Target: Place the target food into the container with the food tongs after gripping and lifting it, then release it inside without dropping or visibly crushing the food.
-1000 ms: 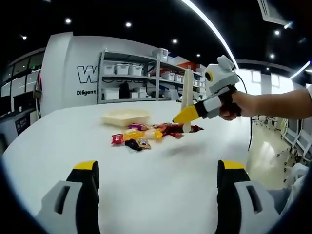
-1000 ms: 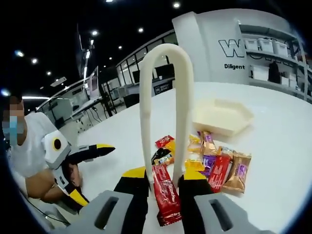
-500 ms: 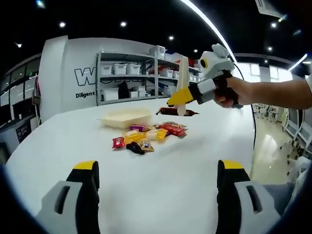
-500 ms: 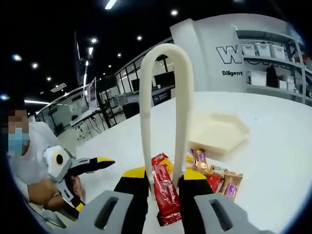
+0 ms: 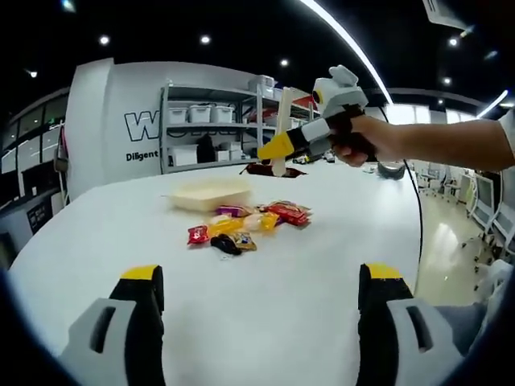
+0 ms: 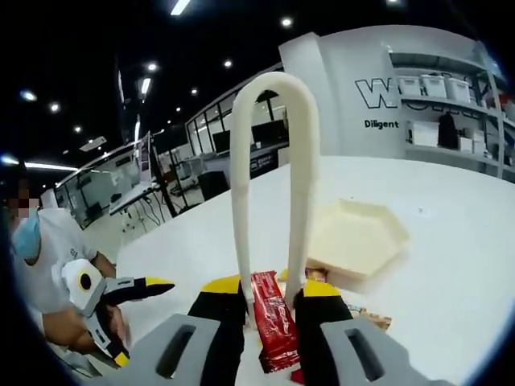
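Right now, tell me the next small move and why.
Probably carry the red bar on to above the tray, then lower it. The tongs in the right gripper hold it above the table, short of the tray.

I see a bright room lit by small round ceiling lights point(image 5: 206, 39) and one long light strip point(image 5: 346, 48). The white table point(image 5: 265, 289) shines softly. Edges bend and curve. Far shelves point(image 5: 217, 129) look a bit fuzzy.
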